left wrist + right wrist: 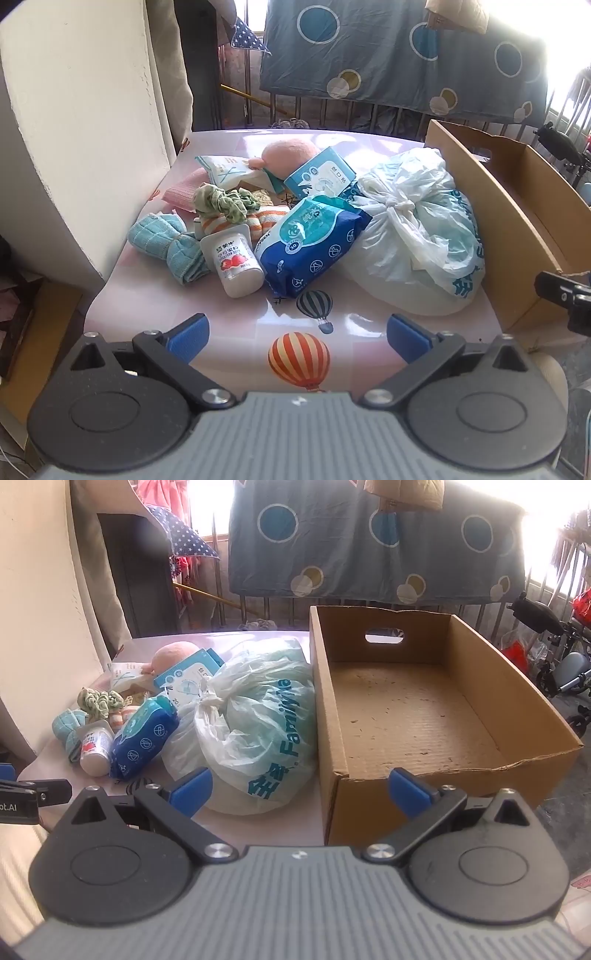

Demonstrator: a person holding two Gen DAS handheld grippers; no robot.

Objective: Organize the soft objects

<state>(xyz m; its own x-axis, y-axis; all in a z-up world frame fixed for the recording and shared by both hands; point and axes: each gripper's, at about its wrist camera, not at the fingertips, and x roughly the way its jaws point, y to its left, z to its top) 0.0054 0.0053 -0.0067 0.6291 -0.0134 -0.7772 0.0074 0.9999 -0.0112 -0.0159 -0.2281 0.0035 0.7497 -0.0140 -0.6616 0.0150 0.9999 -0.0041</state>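
Note:
A pile lies on the pink table (236, 328): a tied white plastic bag (413, 236), a blue wet-wipes pack (314, 243), a teal cloth bundle (166, 240), a green scrunchie (221, 201), a striped orange cloth (266, 218), a pink plush (291, 155) and a small white bottle (236, 262). My left gripper (297, 338) is open and empty above the table's near edge. My right gripper (299, 788) is open and empty, in front of the bag (251, 723) and the empty cardboard box (417, 709).
A white wall panel (85, 122) stands at the table's left. A blue box (321, 177) and a white packet (229, 170) lie at the back of the pile. A spotted sheet (369, 539) hangs behind. A stroller (561, 657) stands at the far right.

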